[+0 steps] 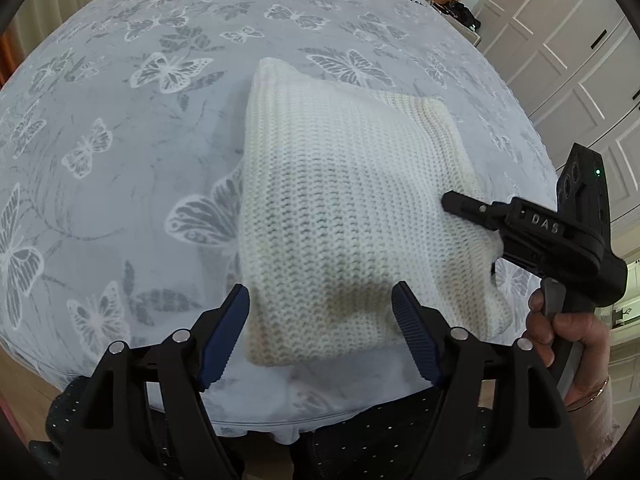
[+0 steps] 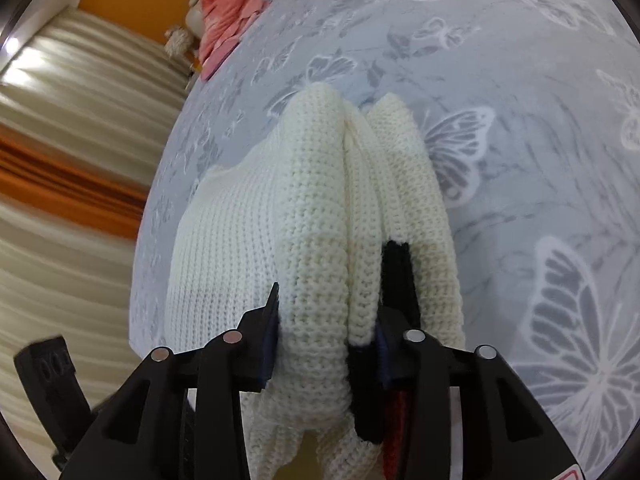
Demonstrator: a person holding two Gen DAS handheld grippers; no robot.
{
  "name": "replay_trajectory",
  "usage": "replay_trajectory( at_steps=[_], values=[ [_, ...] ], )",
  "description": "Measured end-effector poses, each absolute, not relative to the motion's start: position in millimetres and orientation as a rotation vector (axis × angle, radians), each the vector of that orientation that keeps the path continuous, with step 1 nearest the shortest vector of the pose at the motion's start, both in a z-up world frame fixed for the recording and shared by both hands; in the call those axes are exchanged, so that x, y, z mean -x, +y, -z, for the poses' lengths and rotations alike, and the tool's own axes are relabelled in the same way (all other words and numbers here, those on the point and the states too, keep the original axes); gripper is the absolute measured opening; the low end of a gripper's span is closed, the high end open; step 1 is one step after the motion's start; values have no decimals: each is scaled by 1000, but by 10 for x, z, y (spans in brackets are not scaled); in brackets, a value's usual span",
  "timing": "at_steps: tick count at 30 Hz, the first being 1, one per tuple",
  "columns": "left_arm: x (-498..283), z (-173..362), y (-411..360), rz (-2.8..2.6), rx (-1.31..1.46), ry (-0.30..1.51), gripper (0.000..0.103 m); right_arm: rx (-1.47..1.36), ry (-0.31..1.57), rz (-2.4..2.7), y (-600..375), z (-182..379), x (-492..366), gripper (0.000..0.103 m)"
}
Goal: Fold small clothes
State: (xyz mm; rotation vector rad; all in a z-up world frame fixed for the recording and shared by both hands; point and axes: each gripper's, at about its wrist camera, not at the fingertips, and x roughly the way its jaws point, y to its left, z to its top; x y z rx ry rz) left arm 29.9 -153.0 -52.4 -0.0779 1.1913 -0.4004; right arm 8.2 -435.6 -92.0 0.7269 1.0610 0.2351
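The white knitted sweater is folded into a thick bundle and lies on the bed, partly lifted at its right edge. Its yarn is chunky, with clear ribbed rows, and a black trim shows between the layers. The right gripper pinches the folded edge of the sweater between its dark blue ribbed pads. The left gripper is spread wide just over the near edge and grips nothing. The bedsheet is grey-blue, smooth, with white butterfly prints. Pink clothes lie at the far side.
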Motion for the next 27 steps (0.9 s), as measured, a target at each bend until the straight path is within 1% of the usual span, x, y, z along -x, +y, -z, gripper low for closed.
replay_trajectory(
  at_steps=[3,5,6,8,9,11,13,14,16,18,19,20,21,22,25,27],
  values=[
    [-295,531,-1557,402,85,1201,73,-740,963,-223,-4531,766,23,23],
    [-286,555,-1581,403,70,1195,75,-730,988,-187,-4634,913,17,25],
    [-284,585,-1603,398,57,1197,76,-721,1042,-173,-4656,1055,-9,29],
    [-301,623,-1616,397,60,1212,76,-761,1025,-191,-4686,1043,52,31],
    [-305,623,-1604,398,66,1213,76,-762,1011,-192,-4688,963,109,37],
    [-295,596,-1558,397,87,1206,76,-714,970,-188,-4641,731,294,37],
    [-282,580,-1499,398,88,1200,77,-724,950,-205,-4585,590,542,42],
    [-271,581,-1476,395,84,1199,77,-738,951,-210,-4548,584,642,45],
    [-251,597,-1437,385,71,1204,77,-753,984,-198,-4450,654,832,57],
    [-228,638,-1420,377,57,1215,77,-763,1027,-191,-4345,810,912,58],
    [-219,660,-1418,373,51,1219,77,-767,1037,-192,-4326,852,882,55],
    [-211,686,-1422,371,45,1223,77,-772,1046,-197,-4304,917,876,46],
    [-209,714,-1430,370,37,1226,77,-784,1047,-207,-4297,961,824,15],
    [-211,756,-1448,358,14,1237,77,-799,1052,-199,-4319,976,789,15],
    [-207,771,-1436,350,-11,1243,77,-772,989,-134,-4461,795,808,15],
    [-198,754,-1412,354,-14,1234,77,-748,1019,-111,-4514,855,832,16]
  ],
)
